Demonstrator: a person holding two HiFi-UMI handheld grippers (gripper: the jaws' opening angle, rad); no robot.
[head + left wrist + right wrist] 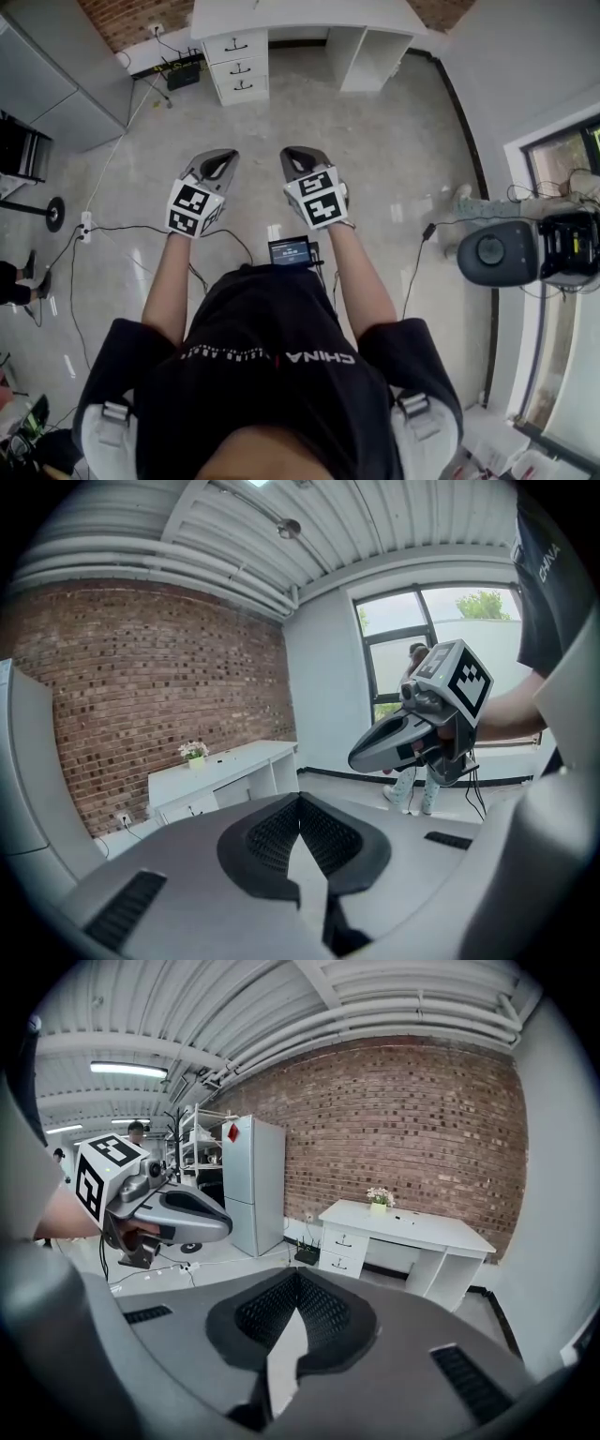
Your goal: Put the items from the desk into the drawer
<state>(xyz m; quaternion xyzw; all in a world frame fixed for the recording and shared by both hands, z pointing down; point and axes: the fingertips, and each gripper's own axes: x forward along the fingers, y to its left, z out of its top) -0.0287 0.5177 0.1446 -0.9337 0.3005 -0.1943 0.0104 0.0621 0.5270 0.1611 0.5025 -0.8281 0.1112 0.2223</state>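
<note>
The white desk [300, 17] stands far ahead against the brick wall, with a stack of three shut drawers [239, 66] on its left side. In the right gripper view the desk [422, 1227] carries a small potted plant [379, 1196], and the drawers [339, 1246] are shut. I hold both grippers out in front, over bare floor and well short of the desk. My left gripper [223, 156] and my right gripper [298, 154] are both shut, with nothing between the jaws. Each gripper view shows its own jaws meeting, left gripper [300, 801] and right gripper [298, 1279].
Cables and a power strip [86, 225] trail across the floor at the left. A black router [184, 75] sits by the wall. Grey cabinets [56, 75] line the left side, and a fridge [253, 1185] stands left of the desk. A round grey device [492, 251] sits at the right.
</note>
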